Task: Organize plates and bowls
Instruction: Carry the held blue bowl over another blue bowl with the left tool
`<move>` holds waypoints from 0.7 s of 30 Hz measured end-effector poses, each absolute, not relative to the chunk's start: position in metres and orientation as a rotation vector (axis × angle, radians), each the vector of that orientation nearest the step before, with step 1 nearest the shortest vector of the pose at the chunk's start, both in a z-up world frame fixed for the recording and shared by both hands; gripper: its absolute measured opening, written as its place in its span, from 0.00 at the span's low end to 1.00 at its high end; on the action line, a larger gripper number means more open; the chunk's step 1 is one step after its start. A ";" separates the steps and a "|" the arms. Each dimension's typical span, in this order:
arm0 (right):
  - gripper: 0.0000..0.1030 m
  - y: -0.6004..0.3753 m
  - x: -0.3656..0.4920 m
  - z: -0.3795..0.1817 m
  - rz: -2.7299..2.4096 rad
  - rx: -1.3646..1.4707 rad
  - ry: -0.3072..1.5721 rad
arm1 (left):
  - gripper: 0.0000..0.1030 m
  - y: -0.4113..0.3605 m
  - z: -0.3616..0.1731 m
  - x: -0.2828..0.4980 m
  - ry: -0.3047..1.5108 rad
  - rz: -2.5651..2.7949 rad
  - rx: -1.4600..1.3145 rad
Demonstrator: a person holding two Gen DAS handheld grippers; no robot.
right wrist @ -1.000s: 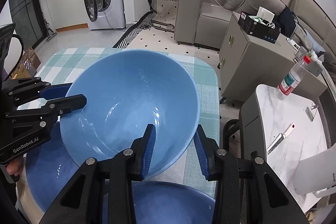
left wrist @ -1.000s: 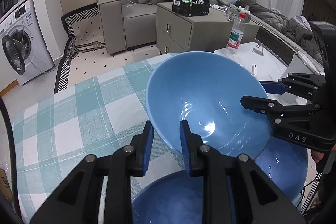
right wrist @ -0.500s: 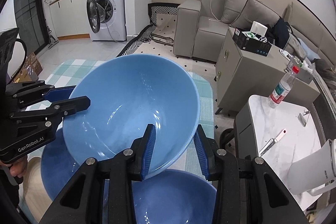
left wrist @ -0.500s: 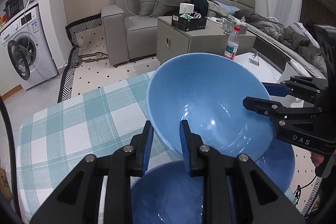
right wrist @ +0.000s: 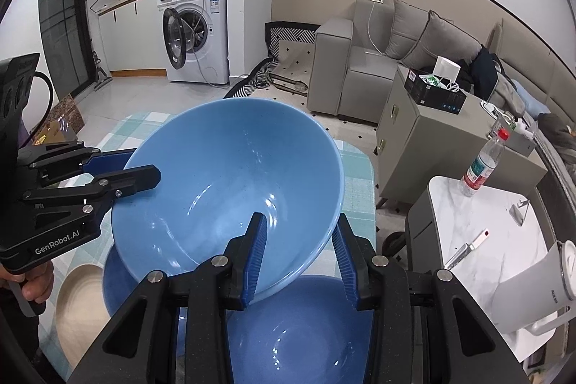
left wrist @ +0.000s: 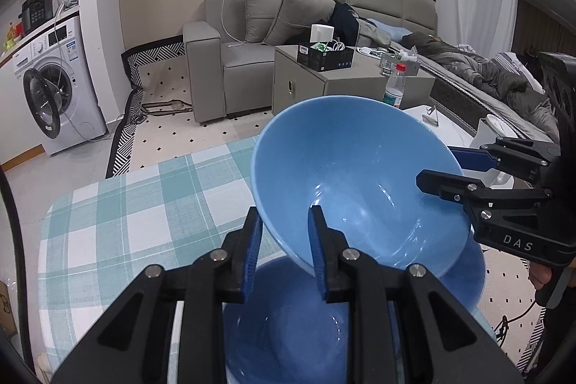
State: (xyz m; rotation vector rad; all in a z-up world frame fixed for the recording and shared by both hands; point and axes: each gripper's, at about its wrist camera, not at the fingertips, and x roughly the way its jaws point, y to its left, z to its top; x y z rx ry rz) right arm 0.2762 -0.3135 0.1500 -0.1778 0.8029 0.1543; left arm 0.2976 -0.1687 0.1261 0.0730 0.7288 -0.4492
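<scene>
A large blue bowl (left wrist: 356, 175) (right wrist: 230, 182) hangs in the air above the checked table, held from both sides. My left gripper (left wrist: 284, 233) is shut on its near rim, and it also shows in the right wrist view (right wrist: 144, 168). My right gripper (right wrist: 298, 240) is shut on the opposite rim, and it also shows in the left wrist view (left wrist: 442, 171). Two more blue bowls lie on the table below: one under my left gripper (left wrist: 288, 322) (right wrist: 118, 287) and one under my right gripper (right wrist: 298, 330) (left wrist: 464, 276).
The table has a teal checked cloth (left wrist: 126, 211). A beige plate (right wrist: 75, 305) lies at its left end. A white side table (right wrist: 482, 222) to the right carries a water bottle (right wrist: 482, 164) and a white kettle (right wrist: 540, 290). A grey cabinet (left wrist: 324, 85) and sofa stand beyond.
The held bowl has risen higher above the table with both grippers still clamped on it. The two bowls below now show more fully.
</scene>
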 end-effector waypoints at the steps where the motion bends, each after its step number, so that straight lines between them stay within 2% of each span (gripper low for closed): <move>1: 0.37 -0.311 0.273 0.151 0.156 -0.179 0.801 | 0.23 -0.167 0.127 0.294 0.727 -0.448 0.072; 21: 0.38 -0.260 0.230 0.156 0.240 -0.216 0.769 | 0.23 -0.126 0.121 0.256 0.724 -0.385 0.041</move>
